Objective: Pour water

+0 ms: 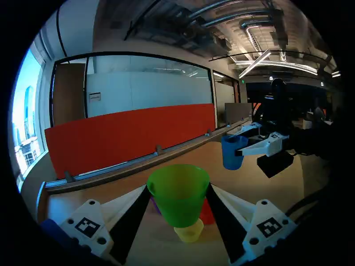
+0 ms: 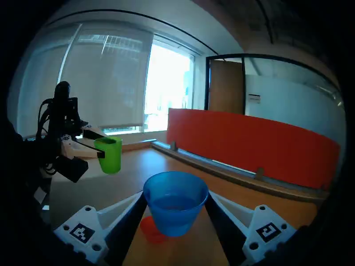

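You had two grippers raised over the wooden table, with one cup in each. In the left gripper view, your left gripper was closed partway. Both its fingers pressed on the sides of the single green cup, which stood upright between them. I could not tell whether anything was inside it. Three smaller coloured things lay on the table under that cup: one yellow cup, one red shape just beside it, and one purple sliver too hidden to name. Two square black-and-white markers showed on the gripper, one on each finger mount. In the right gripper view, your right gripper was set the same way, its two fingers clamped on the one blue cup. That cup was also upright, and what looked like water showed through its wall, part way up. One red-orange cup sat on the table below it, partly covered. Each camera also caught the other gripper farther off, holding its cup level, and the two cups were well apart. One long orange partition ran along the far edge of the table, and one bright window stood behind it.
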Available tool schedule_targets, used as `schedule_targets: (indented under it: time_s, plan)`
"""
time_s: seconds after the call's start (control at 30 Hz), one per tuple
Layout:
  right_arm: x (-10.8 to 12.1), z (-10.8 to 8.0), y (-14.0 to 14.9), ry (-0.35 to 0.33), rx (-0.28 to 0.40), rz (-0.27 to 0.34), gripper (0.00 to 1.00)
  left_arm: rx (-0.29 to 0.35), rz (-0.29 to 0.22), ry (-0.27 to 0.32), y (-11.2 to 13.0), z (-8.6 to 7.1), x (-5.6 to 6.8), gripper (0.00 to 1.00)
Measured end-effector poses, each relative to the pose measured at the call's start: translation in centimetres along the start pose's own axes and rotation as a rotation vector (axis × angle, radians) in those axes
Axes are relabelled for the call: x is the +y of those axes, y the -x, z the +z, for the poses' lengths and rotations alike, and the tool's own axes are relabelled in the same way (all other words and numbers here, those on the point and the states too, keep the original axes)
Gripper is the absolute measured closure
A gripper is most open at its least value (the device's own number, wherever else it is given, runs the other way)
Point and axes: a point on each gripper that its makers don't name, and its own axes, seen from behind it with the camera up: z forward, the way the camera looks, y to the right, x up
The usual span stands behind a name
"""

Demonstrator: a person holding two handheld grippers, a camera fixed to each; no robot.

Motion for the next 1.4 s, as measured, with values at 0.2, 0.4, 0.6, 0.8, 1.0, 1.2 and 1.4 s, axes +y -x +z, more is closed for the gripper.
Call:
schedule_targets:
  time_s: [0.2, 0.4, 0.6, 0.8, 1.0, 1.2, 1.4]
  plan:
    - [-0.1, 0.1, -0.4, -0.003, 0.008, -0.001, 0.09, -0.001, 0.003, 0.004, -0.1, 0.0, 0.2, 0.13]
    - [-0.2, 0.1, -0.9, -0.003, 0.022, 0.005, 0.09, 0.0, 0.006, 0.009, -0.2, 0.0, 0.5, 0.13]
    - [-0.4, 0.2, -1.3, -0.009, 0.032, 0.011, 0.09, -0.001, 0.006, 0.015, -0.2, -0.1, 0.8, 0.13]
    - [-0.6, 0.0, -1.6, -0.018, 0.036, 0.005, 0.09, 0.0, 0.01, 0.021, -0.3, -0.1, 1.1, 0.13]
    - [-0.8, -0.1, -1.9, -0.025, 0.035, -0.01, 0.09, 0.0, 0.009, 0.023, -0.2, -0.2, 1.2, 0.13]
    - [-1.2, 0.0, -2.4, -0.036, 0.034, -0.032, 0.09, 0.0, 0.002, 0.028, 0.1, -0.3, 1.3, 0.13]
    - [-1.4, 0.1, -2.8, -0.047, 0.03, -0.061, 0.09, -0.005, -0.001, 0.036, 0.5, -0.4, 1.6, 0.13]
